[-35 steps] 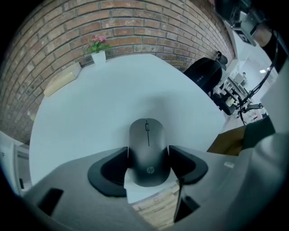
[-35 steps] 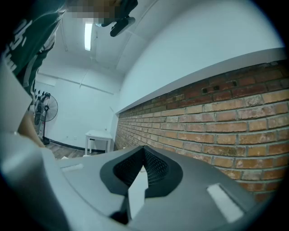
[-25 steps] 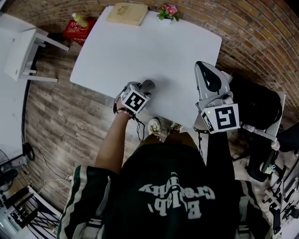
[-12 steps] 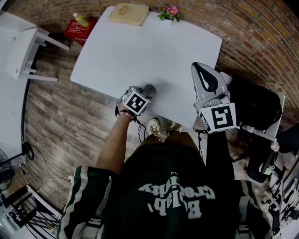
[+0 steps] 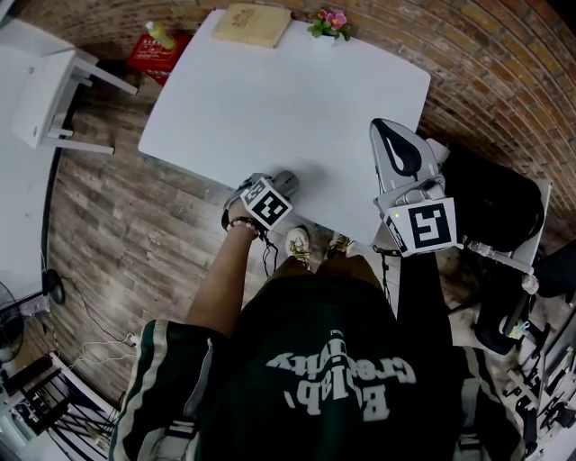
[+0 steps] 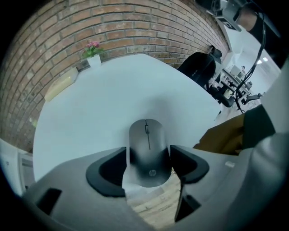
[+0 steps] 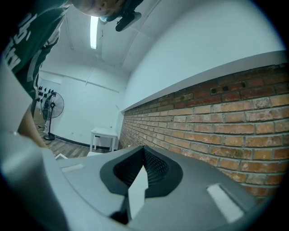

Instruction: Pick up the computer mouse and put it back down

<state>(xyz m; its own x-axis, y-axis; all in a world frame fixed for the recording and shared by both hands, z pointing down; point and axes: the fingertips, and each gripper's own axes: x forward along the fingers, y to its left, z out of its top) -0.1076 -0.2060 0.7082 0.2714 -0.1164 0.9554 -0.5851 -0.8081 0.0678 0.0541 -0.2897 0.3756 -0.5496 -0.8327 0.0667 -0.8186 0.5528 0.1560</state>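
Observation:
A grey computer mouse (image 6: pixel 148 151) lies on the white table (image 6: pixel 90 113) at its near edge, with its tail end past the rim over the wooden floor. My left gripper (image 6: pixel 148 164) points steeply down with one jaw on each side of the mouse. Its jaws have just been opening; the pads (image 6: pixel 113 167) flank the mouse's sides closely. In the head view the mouse (image 5: pixel 286 180) pokes out beyond the left gripper (image 5: pixel 279 189). My right gripper (image 5: pixel 396 149) hovers off the table's right corner, level, jaws together on nothing (image 7: pixel 142 176).
At the table's far edge lie a tan book (image 5: pixel 252 24) and a small pot of pink flowers (image 5: pixel 329 22). A white stool (image 5: pixel 54 90) stands to the left, a red box (image 5: pixel 153 49) behind it. A black chair (image 5: pixel 495 198) is at the right.
The left gripper and the mouse have shifted a little toward the near table edge and lower. The right gripper has stayed where it was.

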